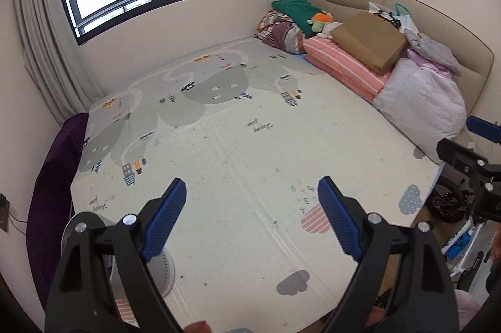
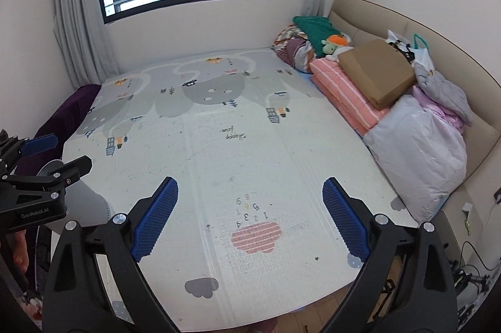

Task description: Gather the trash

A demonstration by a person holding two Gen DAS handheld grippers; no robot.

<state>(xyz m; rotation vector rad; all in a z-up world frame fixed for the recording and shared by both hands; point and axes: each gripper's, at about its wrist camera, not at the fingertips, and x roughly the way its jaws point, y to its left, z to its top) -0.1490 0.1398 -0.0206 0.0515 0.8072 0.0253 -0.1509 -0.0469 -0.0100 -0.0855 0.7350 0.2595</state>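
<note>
Both wrist views look down on a patterned play mat [image 1: 250,129] [image 2: 219,151] spread over a bed. Small dark specks are scattered over the mat; no distinct piece of trash shows on it. My left gripper [image 1: 252,181] hangs over the mat's near end, jaws wide open with nothing between its blue pads. Beside it, my right gripper [image 2: 249,180] is also wide open and empty. Each gripper shows at the edge of the other's view: the right gripper [image 1: 463,139], the left gripper [image 2: 59,153].
Along the headboard side lie pink striped bedding [image 1: 344,67], a brown box [image 1: 372,42], a white plastic bag [image 2: 422,151], a green cloth [image 2: 313,26] and a plush toy [image 1: 322,20]. A white round appliance [image 2: 90,198] and purple cloth [image 1: 53,176] sit left; a small bicycle [image 1: 444,204] right.
</note>
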